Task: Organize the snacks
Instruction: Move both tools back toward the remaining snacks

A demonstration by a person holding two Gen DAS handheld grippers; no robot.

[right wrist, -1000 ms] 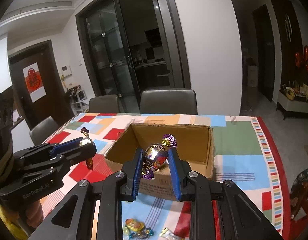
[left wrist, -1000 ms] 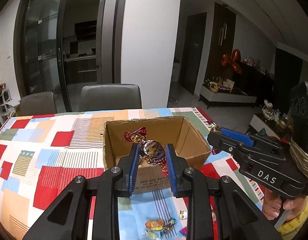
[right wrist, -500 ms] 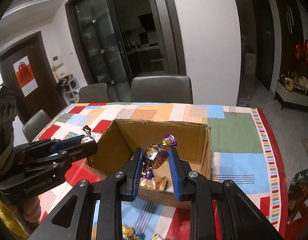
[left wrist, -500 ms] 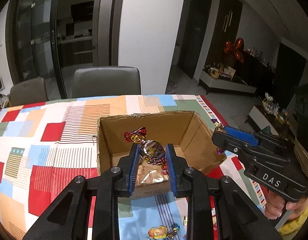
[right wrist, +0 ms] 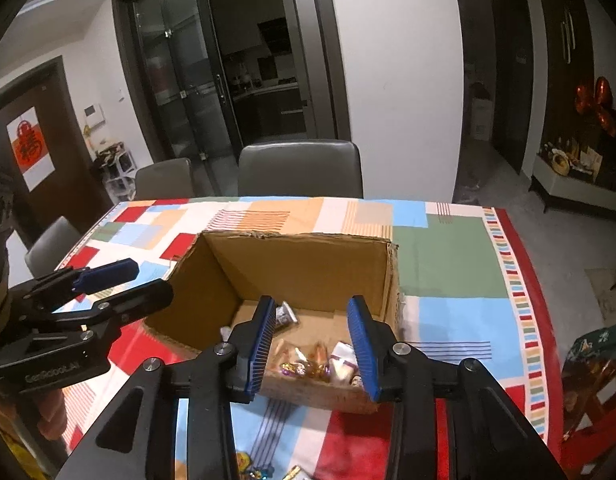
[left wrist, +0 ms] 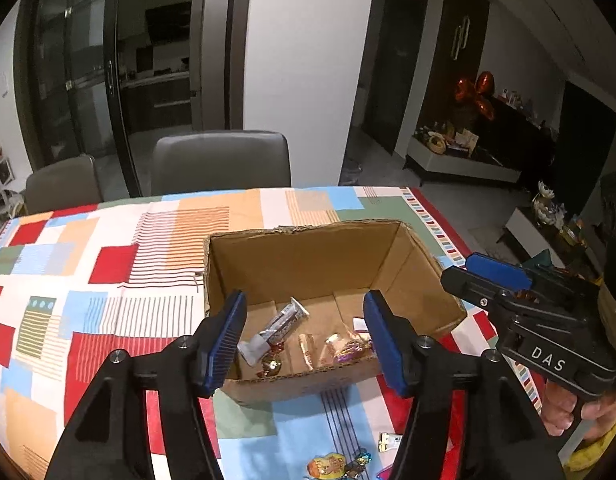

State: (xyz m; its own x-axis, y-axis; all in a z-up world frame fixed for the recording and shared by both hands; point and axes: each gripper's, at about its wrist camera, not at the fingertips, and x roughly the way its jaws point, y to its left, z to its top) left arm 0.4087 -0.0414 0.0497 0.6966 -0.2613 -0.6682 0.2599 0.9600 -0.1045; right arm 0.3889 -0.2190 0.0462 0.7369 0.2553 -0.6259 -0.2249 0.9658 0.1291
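Note:
An open cardboard box (left wrist: 308,256) (right wrist: 308,264) stands on the patchwork tablecloth. Several wrapped snacks lie on its floor, among them a silver bar (left wrist: 280,324) and a purple foil candy (left wrist: 349,354) (right wrist: 292,368). My left gripper (left wrist: 304,336) hangs over the box's near edge, its jaws opening, nothing between them. My right gripper (right wrist: 311,340) hovers over the same edge from the right side, jaws also opening and empty. Each gripper shows in the other's view: the right gripper (left wrist: 495,280) and the left gripper (right wrist: 120,284).
Loose candies (left wrist: 335,466) (right wrist: 256,468) lie on the tablecloth (left wrist: 108,280) in front of the box. Two grey chairs (left wrist: 222,162) stand behind the table. The table's red-bordered edge (right wrist: 523,280) runs along the right. A hand (left wrist: 563,412) holds the right gripper's handle.
Both grippers moved forward over the box, then opened. The red-and-gold candy from the left and the purple candy from the right dropped into the box.

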